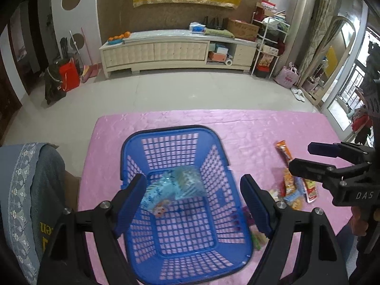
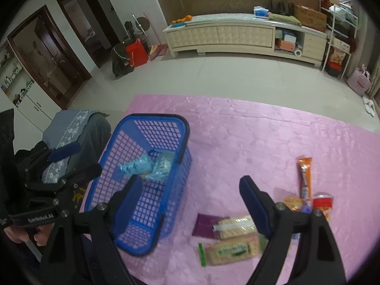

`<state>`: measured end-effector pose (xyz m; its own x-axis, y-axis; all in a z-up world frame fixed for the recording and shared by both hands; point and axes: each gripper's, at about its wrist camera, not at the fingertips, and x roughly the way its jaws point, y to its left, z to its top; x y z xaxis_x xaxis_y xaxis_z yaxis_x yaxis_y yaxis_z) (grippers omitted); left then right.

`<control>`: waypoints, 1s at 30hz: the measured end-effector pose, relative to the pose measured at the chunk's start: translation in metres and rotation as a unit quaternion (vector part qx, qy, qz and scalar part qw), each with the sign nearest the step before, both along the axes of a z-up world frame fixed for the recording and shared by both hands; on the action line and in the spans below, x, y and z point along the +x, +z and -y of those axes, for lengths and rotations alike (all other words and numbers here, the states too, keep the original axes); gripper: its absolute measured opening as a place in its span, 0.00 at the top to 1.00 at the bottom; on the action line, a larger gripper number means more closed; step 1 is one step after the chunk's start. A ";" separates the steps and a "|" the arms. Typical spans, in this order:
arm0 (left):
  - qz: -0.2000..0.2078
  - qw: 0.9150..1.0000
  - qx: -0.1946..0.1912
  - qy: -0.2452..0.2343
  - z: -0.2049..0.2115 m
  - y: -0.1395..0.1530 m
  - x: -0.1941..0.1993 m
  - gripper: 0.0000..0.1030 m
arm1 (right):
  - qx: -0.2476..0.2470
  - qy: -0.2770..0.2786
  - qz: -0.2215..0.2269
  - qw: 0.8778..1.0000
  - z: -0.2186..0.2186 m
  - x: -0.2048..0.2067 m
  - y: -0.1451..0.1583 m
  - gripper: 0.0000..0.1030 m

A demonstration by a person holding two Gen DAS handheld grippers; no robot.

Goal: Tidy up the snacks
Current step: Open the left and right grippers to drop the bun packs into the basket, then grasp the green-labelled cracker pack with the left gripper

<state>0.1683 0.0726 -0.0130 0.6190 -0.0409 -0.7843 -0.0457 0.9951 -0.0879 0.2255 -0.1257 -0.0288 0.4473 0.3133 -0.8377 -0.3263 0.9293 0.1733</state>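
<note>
- The left gripper (image 1: 193, 204) stands wide open above the blue basket (image 1: 133, 142). Nothing is between its two blue pads, and they touch nothing.
- In the left wrist view the basket floor shows between the pads, with two light blue snack packets (image 1: 166, 187) lying on it near the far wall, partly overlapping.
- The right gripper (image 2: 191, 206) is also wide open and holds nothing. Between its pads there is only the pink tablecloth (image 2: 261, 137) and a corner of the basket.
- In the left wrist view the right gripper (image 1: 300, 158) comes in from the right side, over the loose snacks, and its two fingers stand well apart. A hand (image 1: 359, 223) grips it from below.
- In the right wrist view the left gripper (image 2: 78, 158) hangs at the left rim of the basket, fingers apart, not touching it as far as I can tell.
- The basket stands upright on the tablecloth, at the left part of the table.
- The other snacks lie on the cloth, right of the basket: a purple packet (image 2: 205, 224), two clear cracker packs (image 2: 234, 224) (image 2: 228, 250) just beside it, a long orange packet (image 2: 304, 175), a red packet (image 2: 323, 203) and a small orange packet (image 2: 293, 203) near these.
- A chair with grey-blue cloth (image 1: 26, 190) stands at the left edge of the table.
</note>
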 end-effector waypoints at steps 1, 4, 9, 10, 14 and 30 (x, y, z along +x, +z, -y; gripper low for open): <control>0.003 1.000 0.000 -0.002 0.005 0.002 -0.003 0.23 | -0.002 -0.001 0.004 1.000 0.004 -0.004 0.002 0.16; 0.010 1.000 -0.001 -0.010 0.023 0.005 -0.010 0.20 | -0.004 -0.008 0.015 1.000 0.023 -0.019 0.009 0.16; 0.015 0.999 -0.004 -0.034 0.054 0.002 -0.020 0.20 | -0.016 -0.016 0.032 0.999 0.050 -0.041 0.012 0.16; 0.016 0.999 -0.004 -0.040 0.060 0.001 -0.021 0.20 | -0.020 -0.020 0.037 0.999 0.054 -0.045 0.013 0.16; 0.024 0.997 -0.003 -0.067 0.083 -0.005 -0.031 0.20 | -0.037 -0.029 0.060 0.997 0.074 -0.065 0.013 0.16; 0.034 0.986 0.040 -0.158 0.146 -0.048 -0.072 0.20 | -0.069 -0.026 0.093 0.993 0.116 -0.123 -0.036 0.16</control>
<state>0.0963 -0.0732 -0.0605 0.6367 -0.1802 -0.7498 0.2713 0.9625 -0.0010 0.1021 -0.2421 -0.0647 0.6107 0.1726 -0.7728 -0.2911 0.9565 -0.0164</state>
